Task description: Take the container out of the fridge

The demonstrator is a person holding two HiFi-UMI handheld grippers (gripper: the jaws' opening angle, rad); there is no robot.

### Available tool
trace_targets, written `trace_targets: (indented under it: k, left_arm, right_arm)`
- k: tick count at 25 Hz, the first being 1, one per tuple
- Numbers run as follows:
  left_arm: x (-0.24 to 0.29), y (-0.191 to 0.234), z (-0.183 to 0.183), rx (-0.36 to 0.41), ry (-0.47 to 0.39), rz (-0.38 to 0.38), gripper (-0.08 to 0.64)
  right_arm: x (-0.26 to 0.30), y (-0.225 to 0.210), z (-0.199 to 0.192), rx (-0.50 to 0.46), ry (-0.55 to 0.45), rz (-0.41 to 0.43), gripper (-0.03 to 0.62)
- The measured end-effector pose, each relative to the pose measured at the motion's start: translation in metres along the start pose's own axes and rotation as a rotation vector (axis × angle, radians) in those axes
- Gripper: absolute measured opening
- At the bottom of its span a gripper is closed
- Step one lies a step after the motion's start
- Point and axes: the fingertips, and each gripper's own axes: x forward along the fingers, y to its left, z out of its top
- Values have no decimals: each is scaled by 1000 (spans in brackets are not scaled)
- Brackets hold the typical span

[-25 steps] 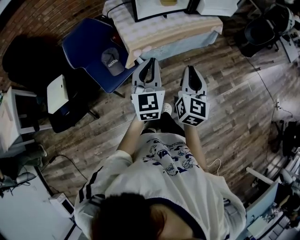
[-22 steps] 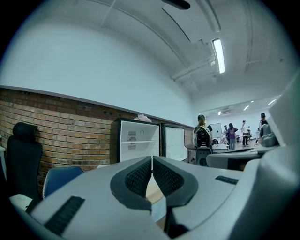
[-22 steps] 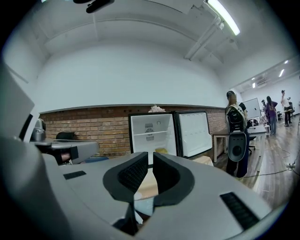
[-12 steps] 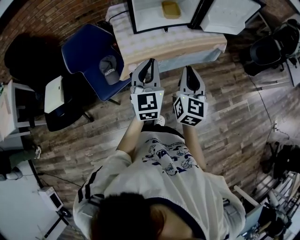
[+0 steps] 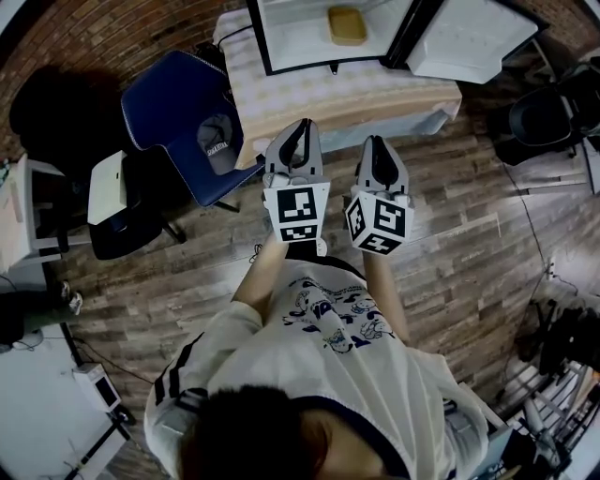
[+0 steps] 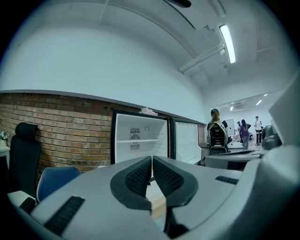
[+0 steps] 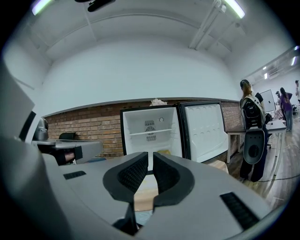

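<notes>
The container (image 5: pixel 347 25) is sitting inside the open fridge (image 5: pixel 291 37), straight ahead of both grippers and well apart from them. The right gripper (image 5: pixel 380 157) is lining up slightly nearer than the left gripper (image 5: pixel 298 141). Both are holding their jaws closed on nothing.

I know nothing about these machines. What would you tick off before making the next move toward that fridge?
1. Fridge open: ok, its door is swung wide to the right.
2. Container in sight: ok, a yellow one lies inside the fridge.
3. Left gripper free: ok, nothing between its jaws.
4. Right gripper free: ok, nothing between its jaws.
5. Jaws ready to grasp: not ok, both pairs are together and would have to open.
6. Close enough: not ok, both grippers are short of the fridge, near the table edge.
</notes>
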Motion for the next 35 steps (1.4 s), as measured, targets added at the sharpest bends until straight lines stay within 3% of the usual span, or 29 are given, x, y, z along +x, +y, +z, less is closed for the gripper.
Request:
trace_targets:
  k: [18, 35]
  left_arm:
    - [125, 19, -4, -44, 31, -20, 23]
    - [246, 46, -5, -48, 66, -71, 21]
  right_arm:
    - [118, -31, 14, -5, 16, -13, 51]
    - [235, -57, 22, 15, 39, -78, 51]
